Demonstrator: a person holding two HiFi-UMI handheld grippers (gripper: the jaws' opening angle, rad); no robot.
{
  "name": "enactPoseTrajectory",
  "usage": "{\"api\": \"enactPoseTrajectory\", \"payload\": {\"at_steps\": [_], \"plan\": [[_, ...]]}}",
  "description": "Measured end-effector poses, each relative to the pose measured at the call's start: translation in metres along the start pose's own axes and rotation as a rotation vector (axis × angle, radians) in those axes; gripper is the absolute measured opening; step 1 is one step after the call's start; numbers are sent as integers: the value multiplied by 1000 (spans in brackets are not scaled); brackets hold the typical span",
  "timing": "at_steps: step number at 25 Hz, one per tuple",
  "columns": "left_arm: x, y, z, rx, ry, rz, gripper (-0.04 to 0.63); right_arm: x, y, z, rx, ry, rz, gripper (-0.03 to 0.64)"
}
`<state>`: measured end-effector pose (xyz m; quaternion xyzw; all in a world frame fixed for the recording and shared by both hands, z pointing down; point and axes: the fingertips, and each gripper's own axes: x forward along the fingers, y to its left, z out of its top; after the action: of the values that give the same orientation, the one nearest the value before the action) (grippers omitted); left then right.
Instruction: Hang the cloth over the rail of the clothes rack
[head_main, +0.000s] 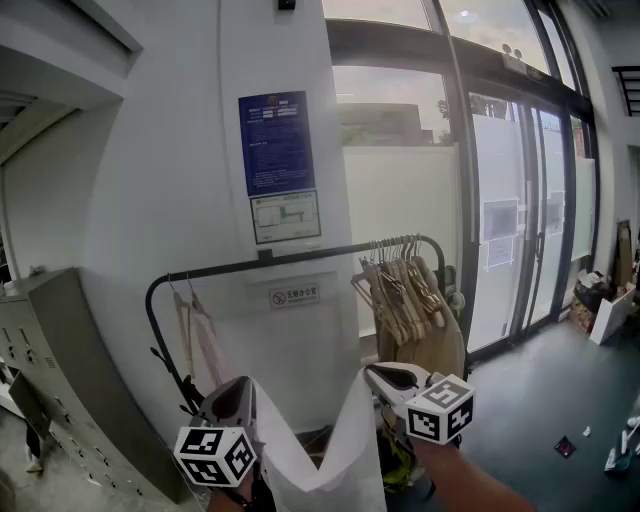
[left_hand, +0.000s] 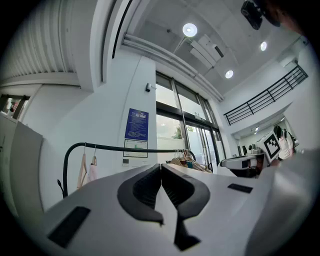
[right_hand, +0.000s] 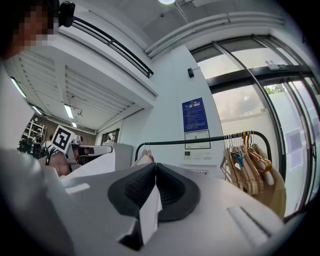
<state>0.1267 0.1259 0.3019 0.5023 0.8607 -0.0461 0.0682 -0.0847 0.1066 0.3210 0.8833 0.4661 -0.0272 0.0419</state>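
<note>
Two grippers are raised side by side in front of us, with a white cloth (head_main: 322, 468) sagging between them. We see the left gripper (head_main: 243, 388) with its jaws closed tight on one edge of the cloth. The right gripper (head_main: 374, 374) pinches the other edge the same way. Beyond them stands a black clothes rack (head_main: 290, 260), its rail higher than the cloth and apart from it. Wooden hangers (head_main: 400, 290) crowd the rail's right end, and a pale garment (head_main: 200, 340) hangs near its left end.
</note>
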Motion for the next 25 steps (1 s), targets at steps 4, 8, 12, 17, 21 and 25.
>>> {"api": "enactPoseTrajectory", "payload": {"at_steps": [4, 8, 12, 17, 21, 25], "plan": [[-1, -2, 0, -2, 3, -2, 10, -1, 1, 0, 6, 0, -3, 8], [-3, -2, 0, -5, 4, -6, 11, -2, 3, 0, 9, 2, -4, 8], [-3, -1, 0, -5, -1, -7, 11, -4, 1, -2, 9, 0, -10, 8], [2, 6, 4, -3, -3, -15, 11, -2, -2, 2, 9, -7, -28, 9], [11, 18, 20, 26, -19, -28, 11, 6, -5, 19, -23, -16, -58, 9], [26, 39, 54, 74, -55, -45, 11, 23, -13, 56, -85, -37, -100, 9]]}}
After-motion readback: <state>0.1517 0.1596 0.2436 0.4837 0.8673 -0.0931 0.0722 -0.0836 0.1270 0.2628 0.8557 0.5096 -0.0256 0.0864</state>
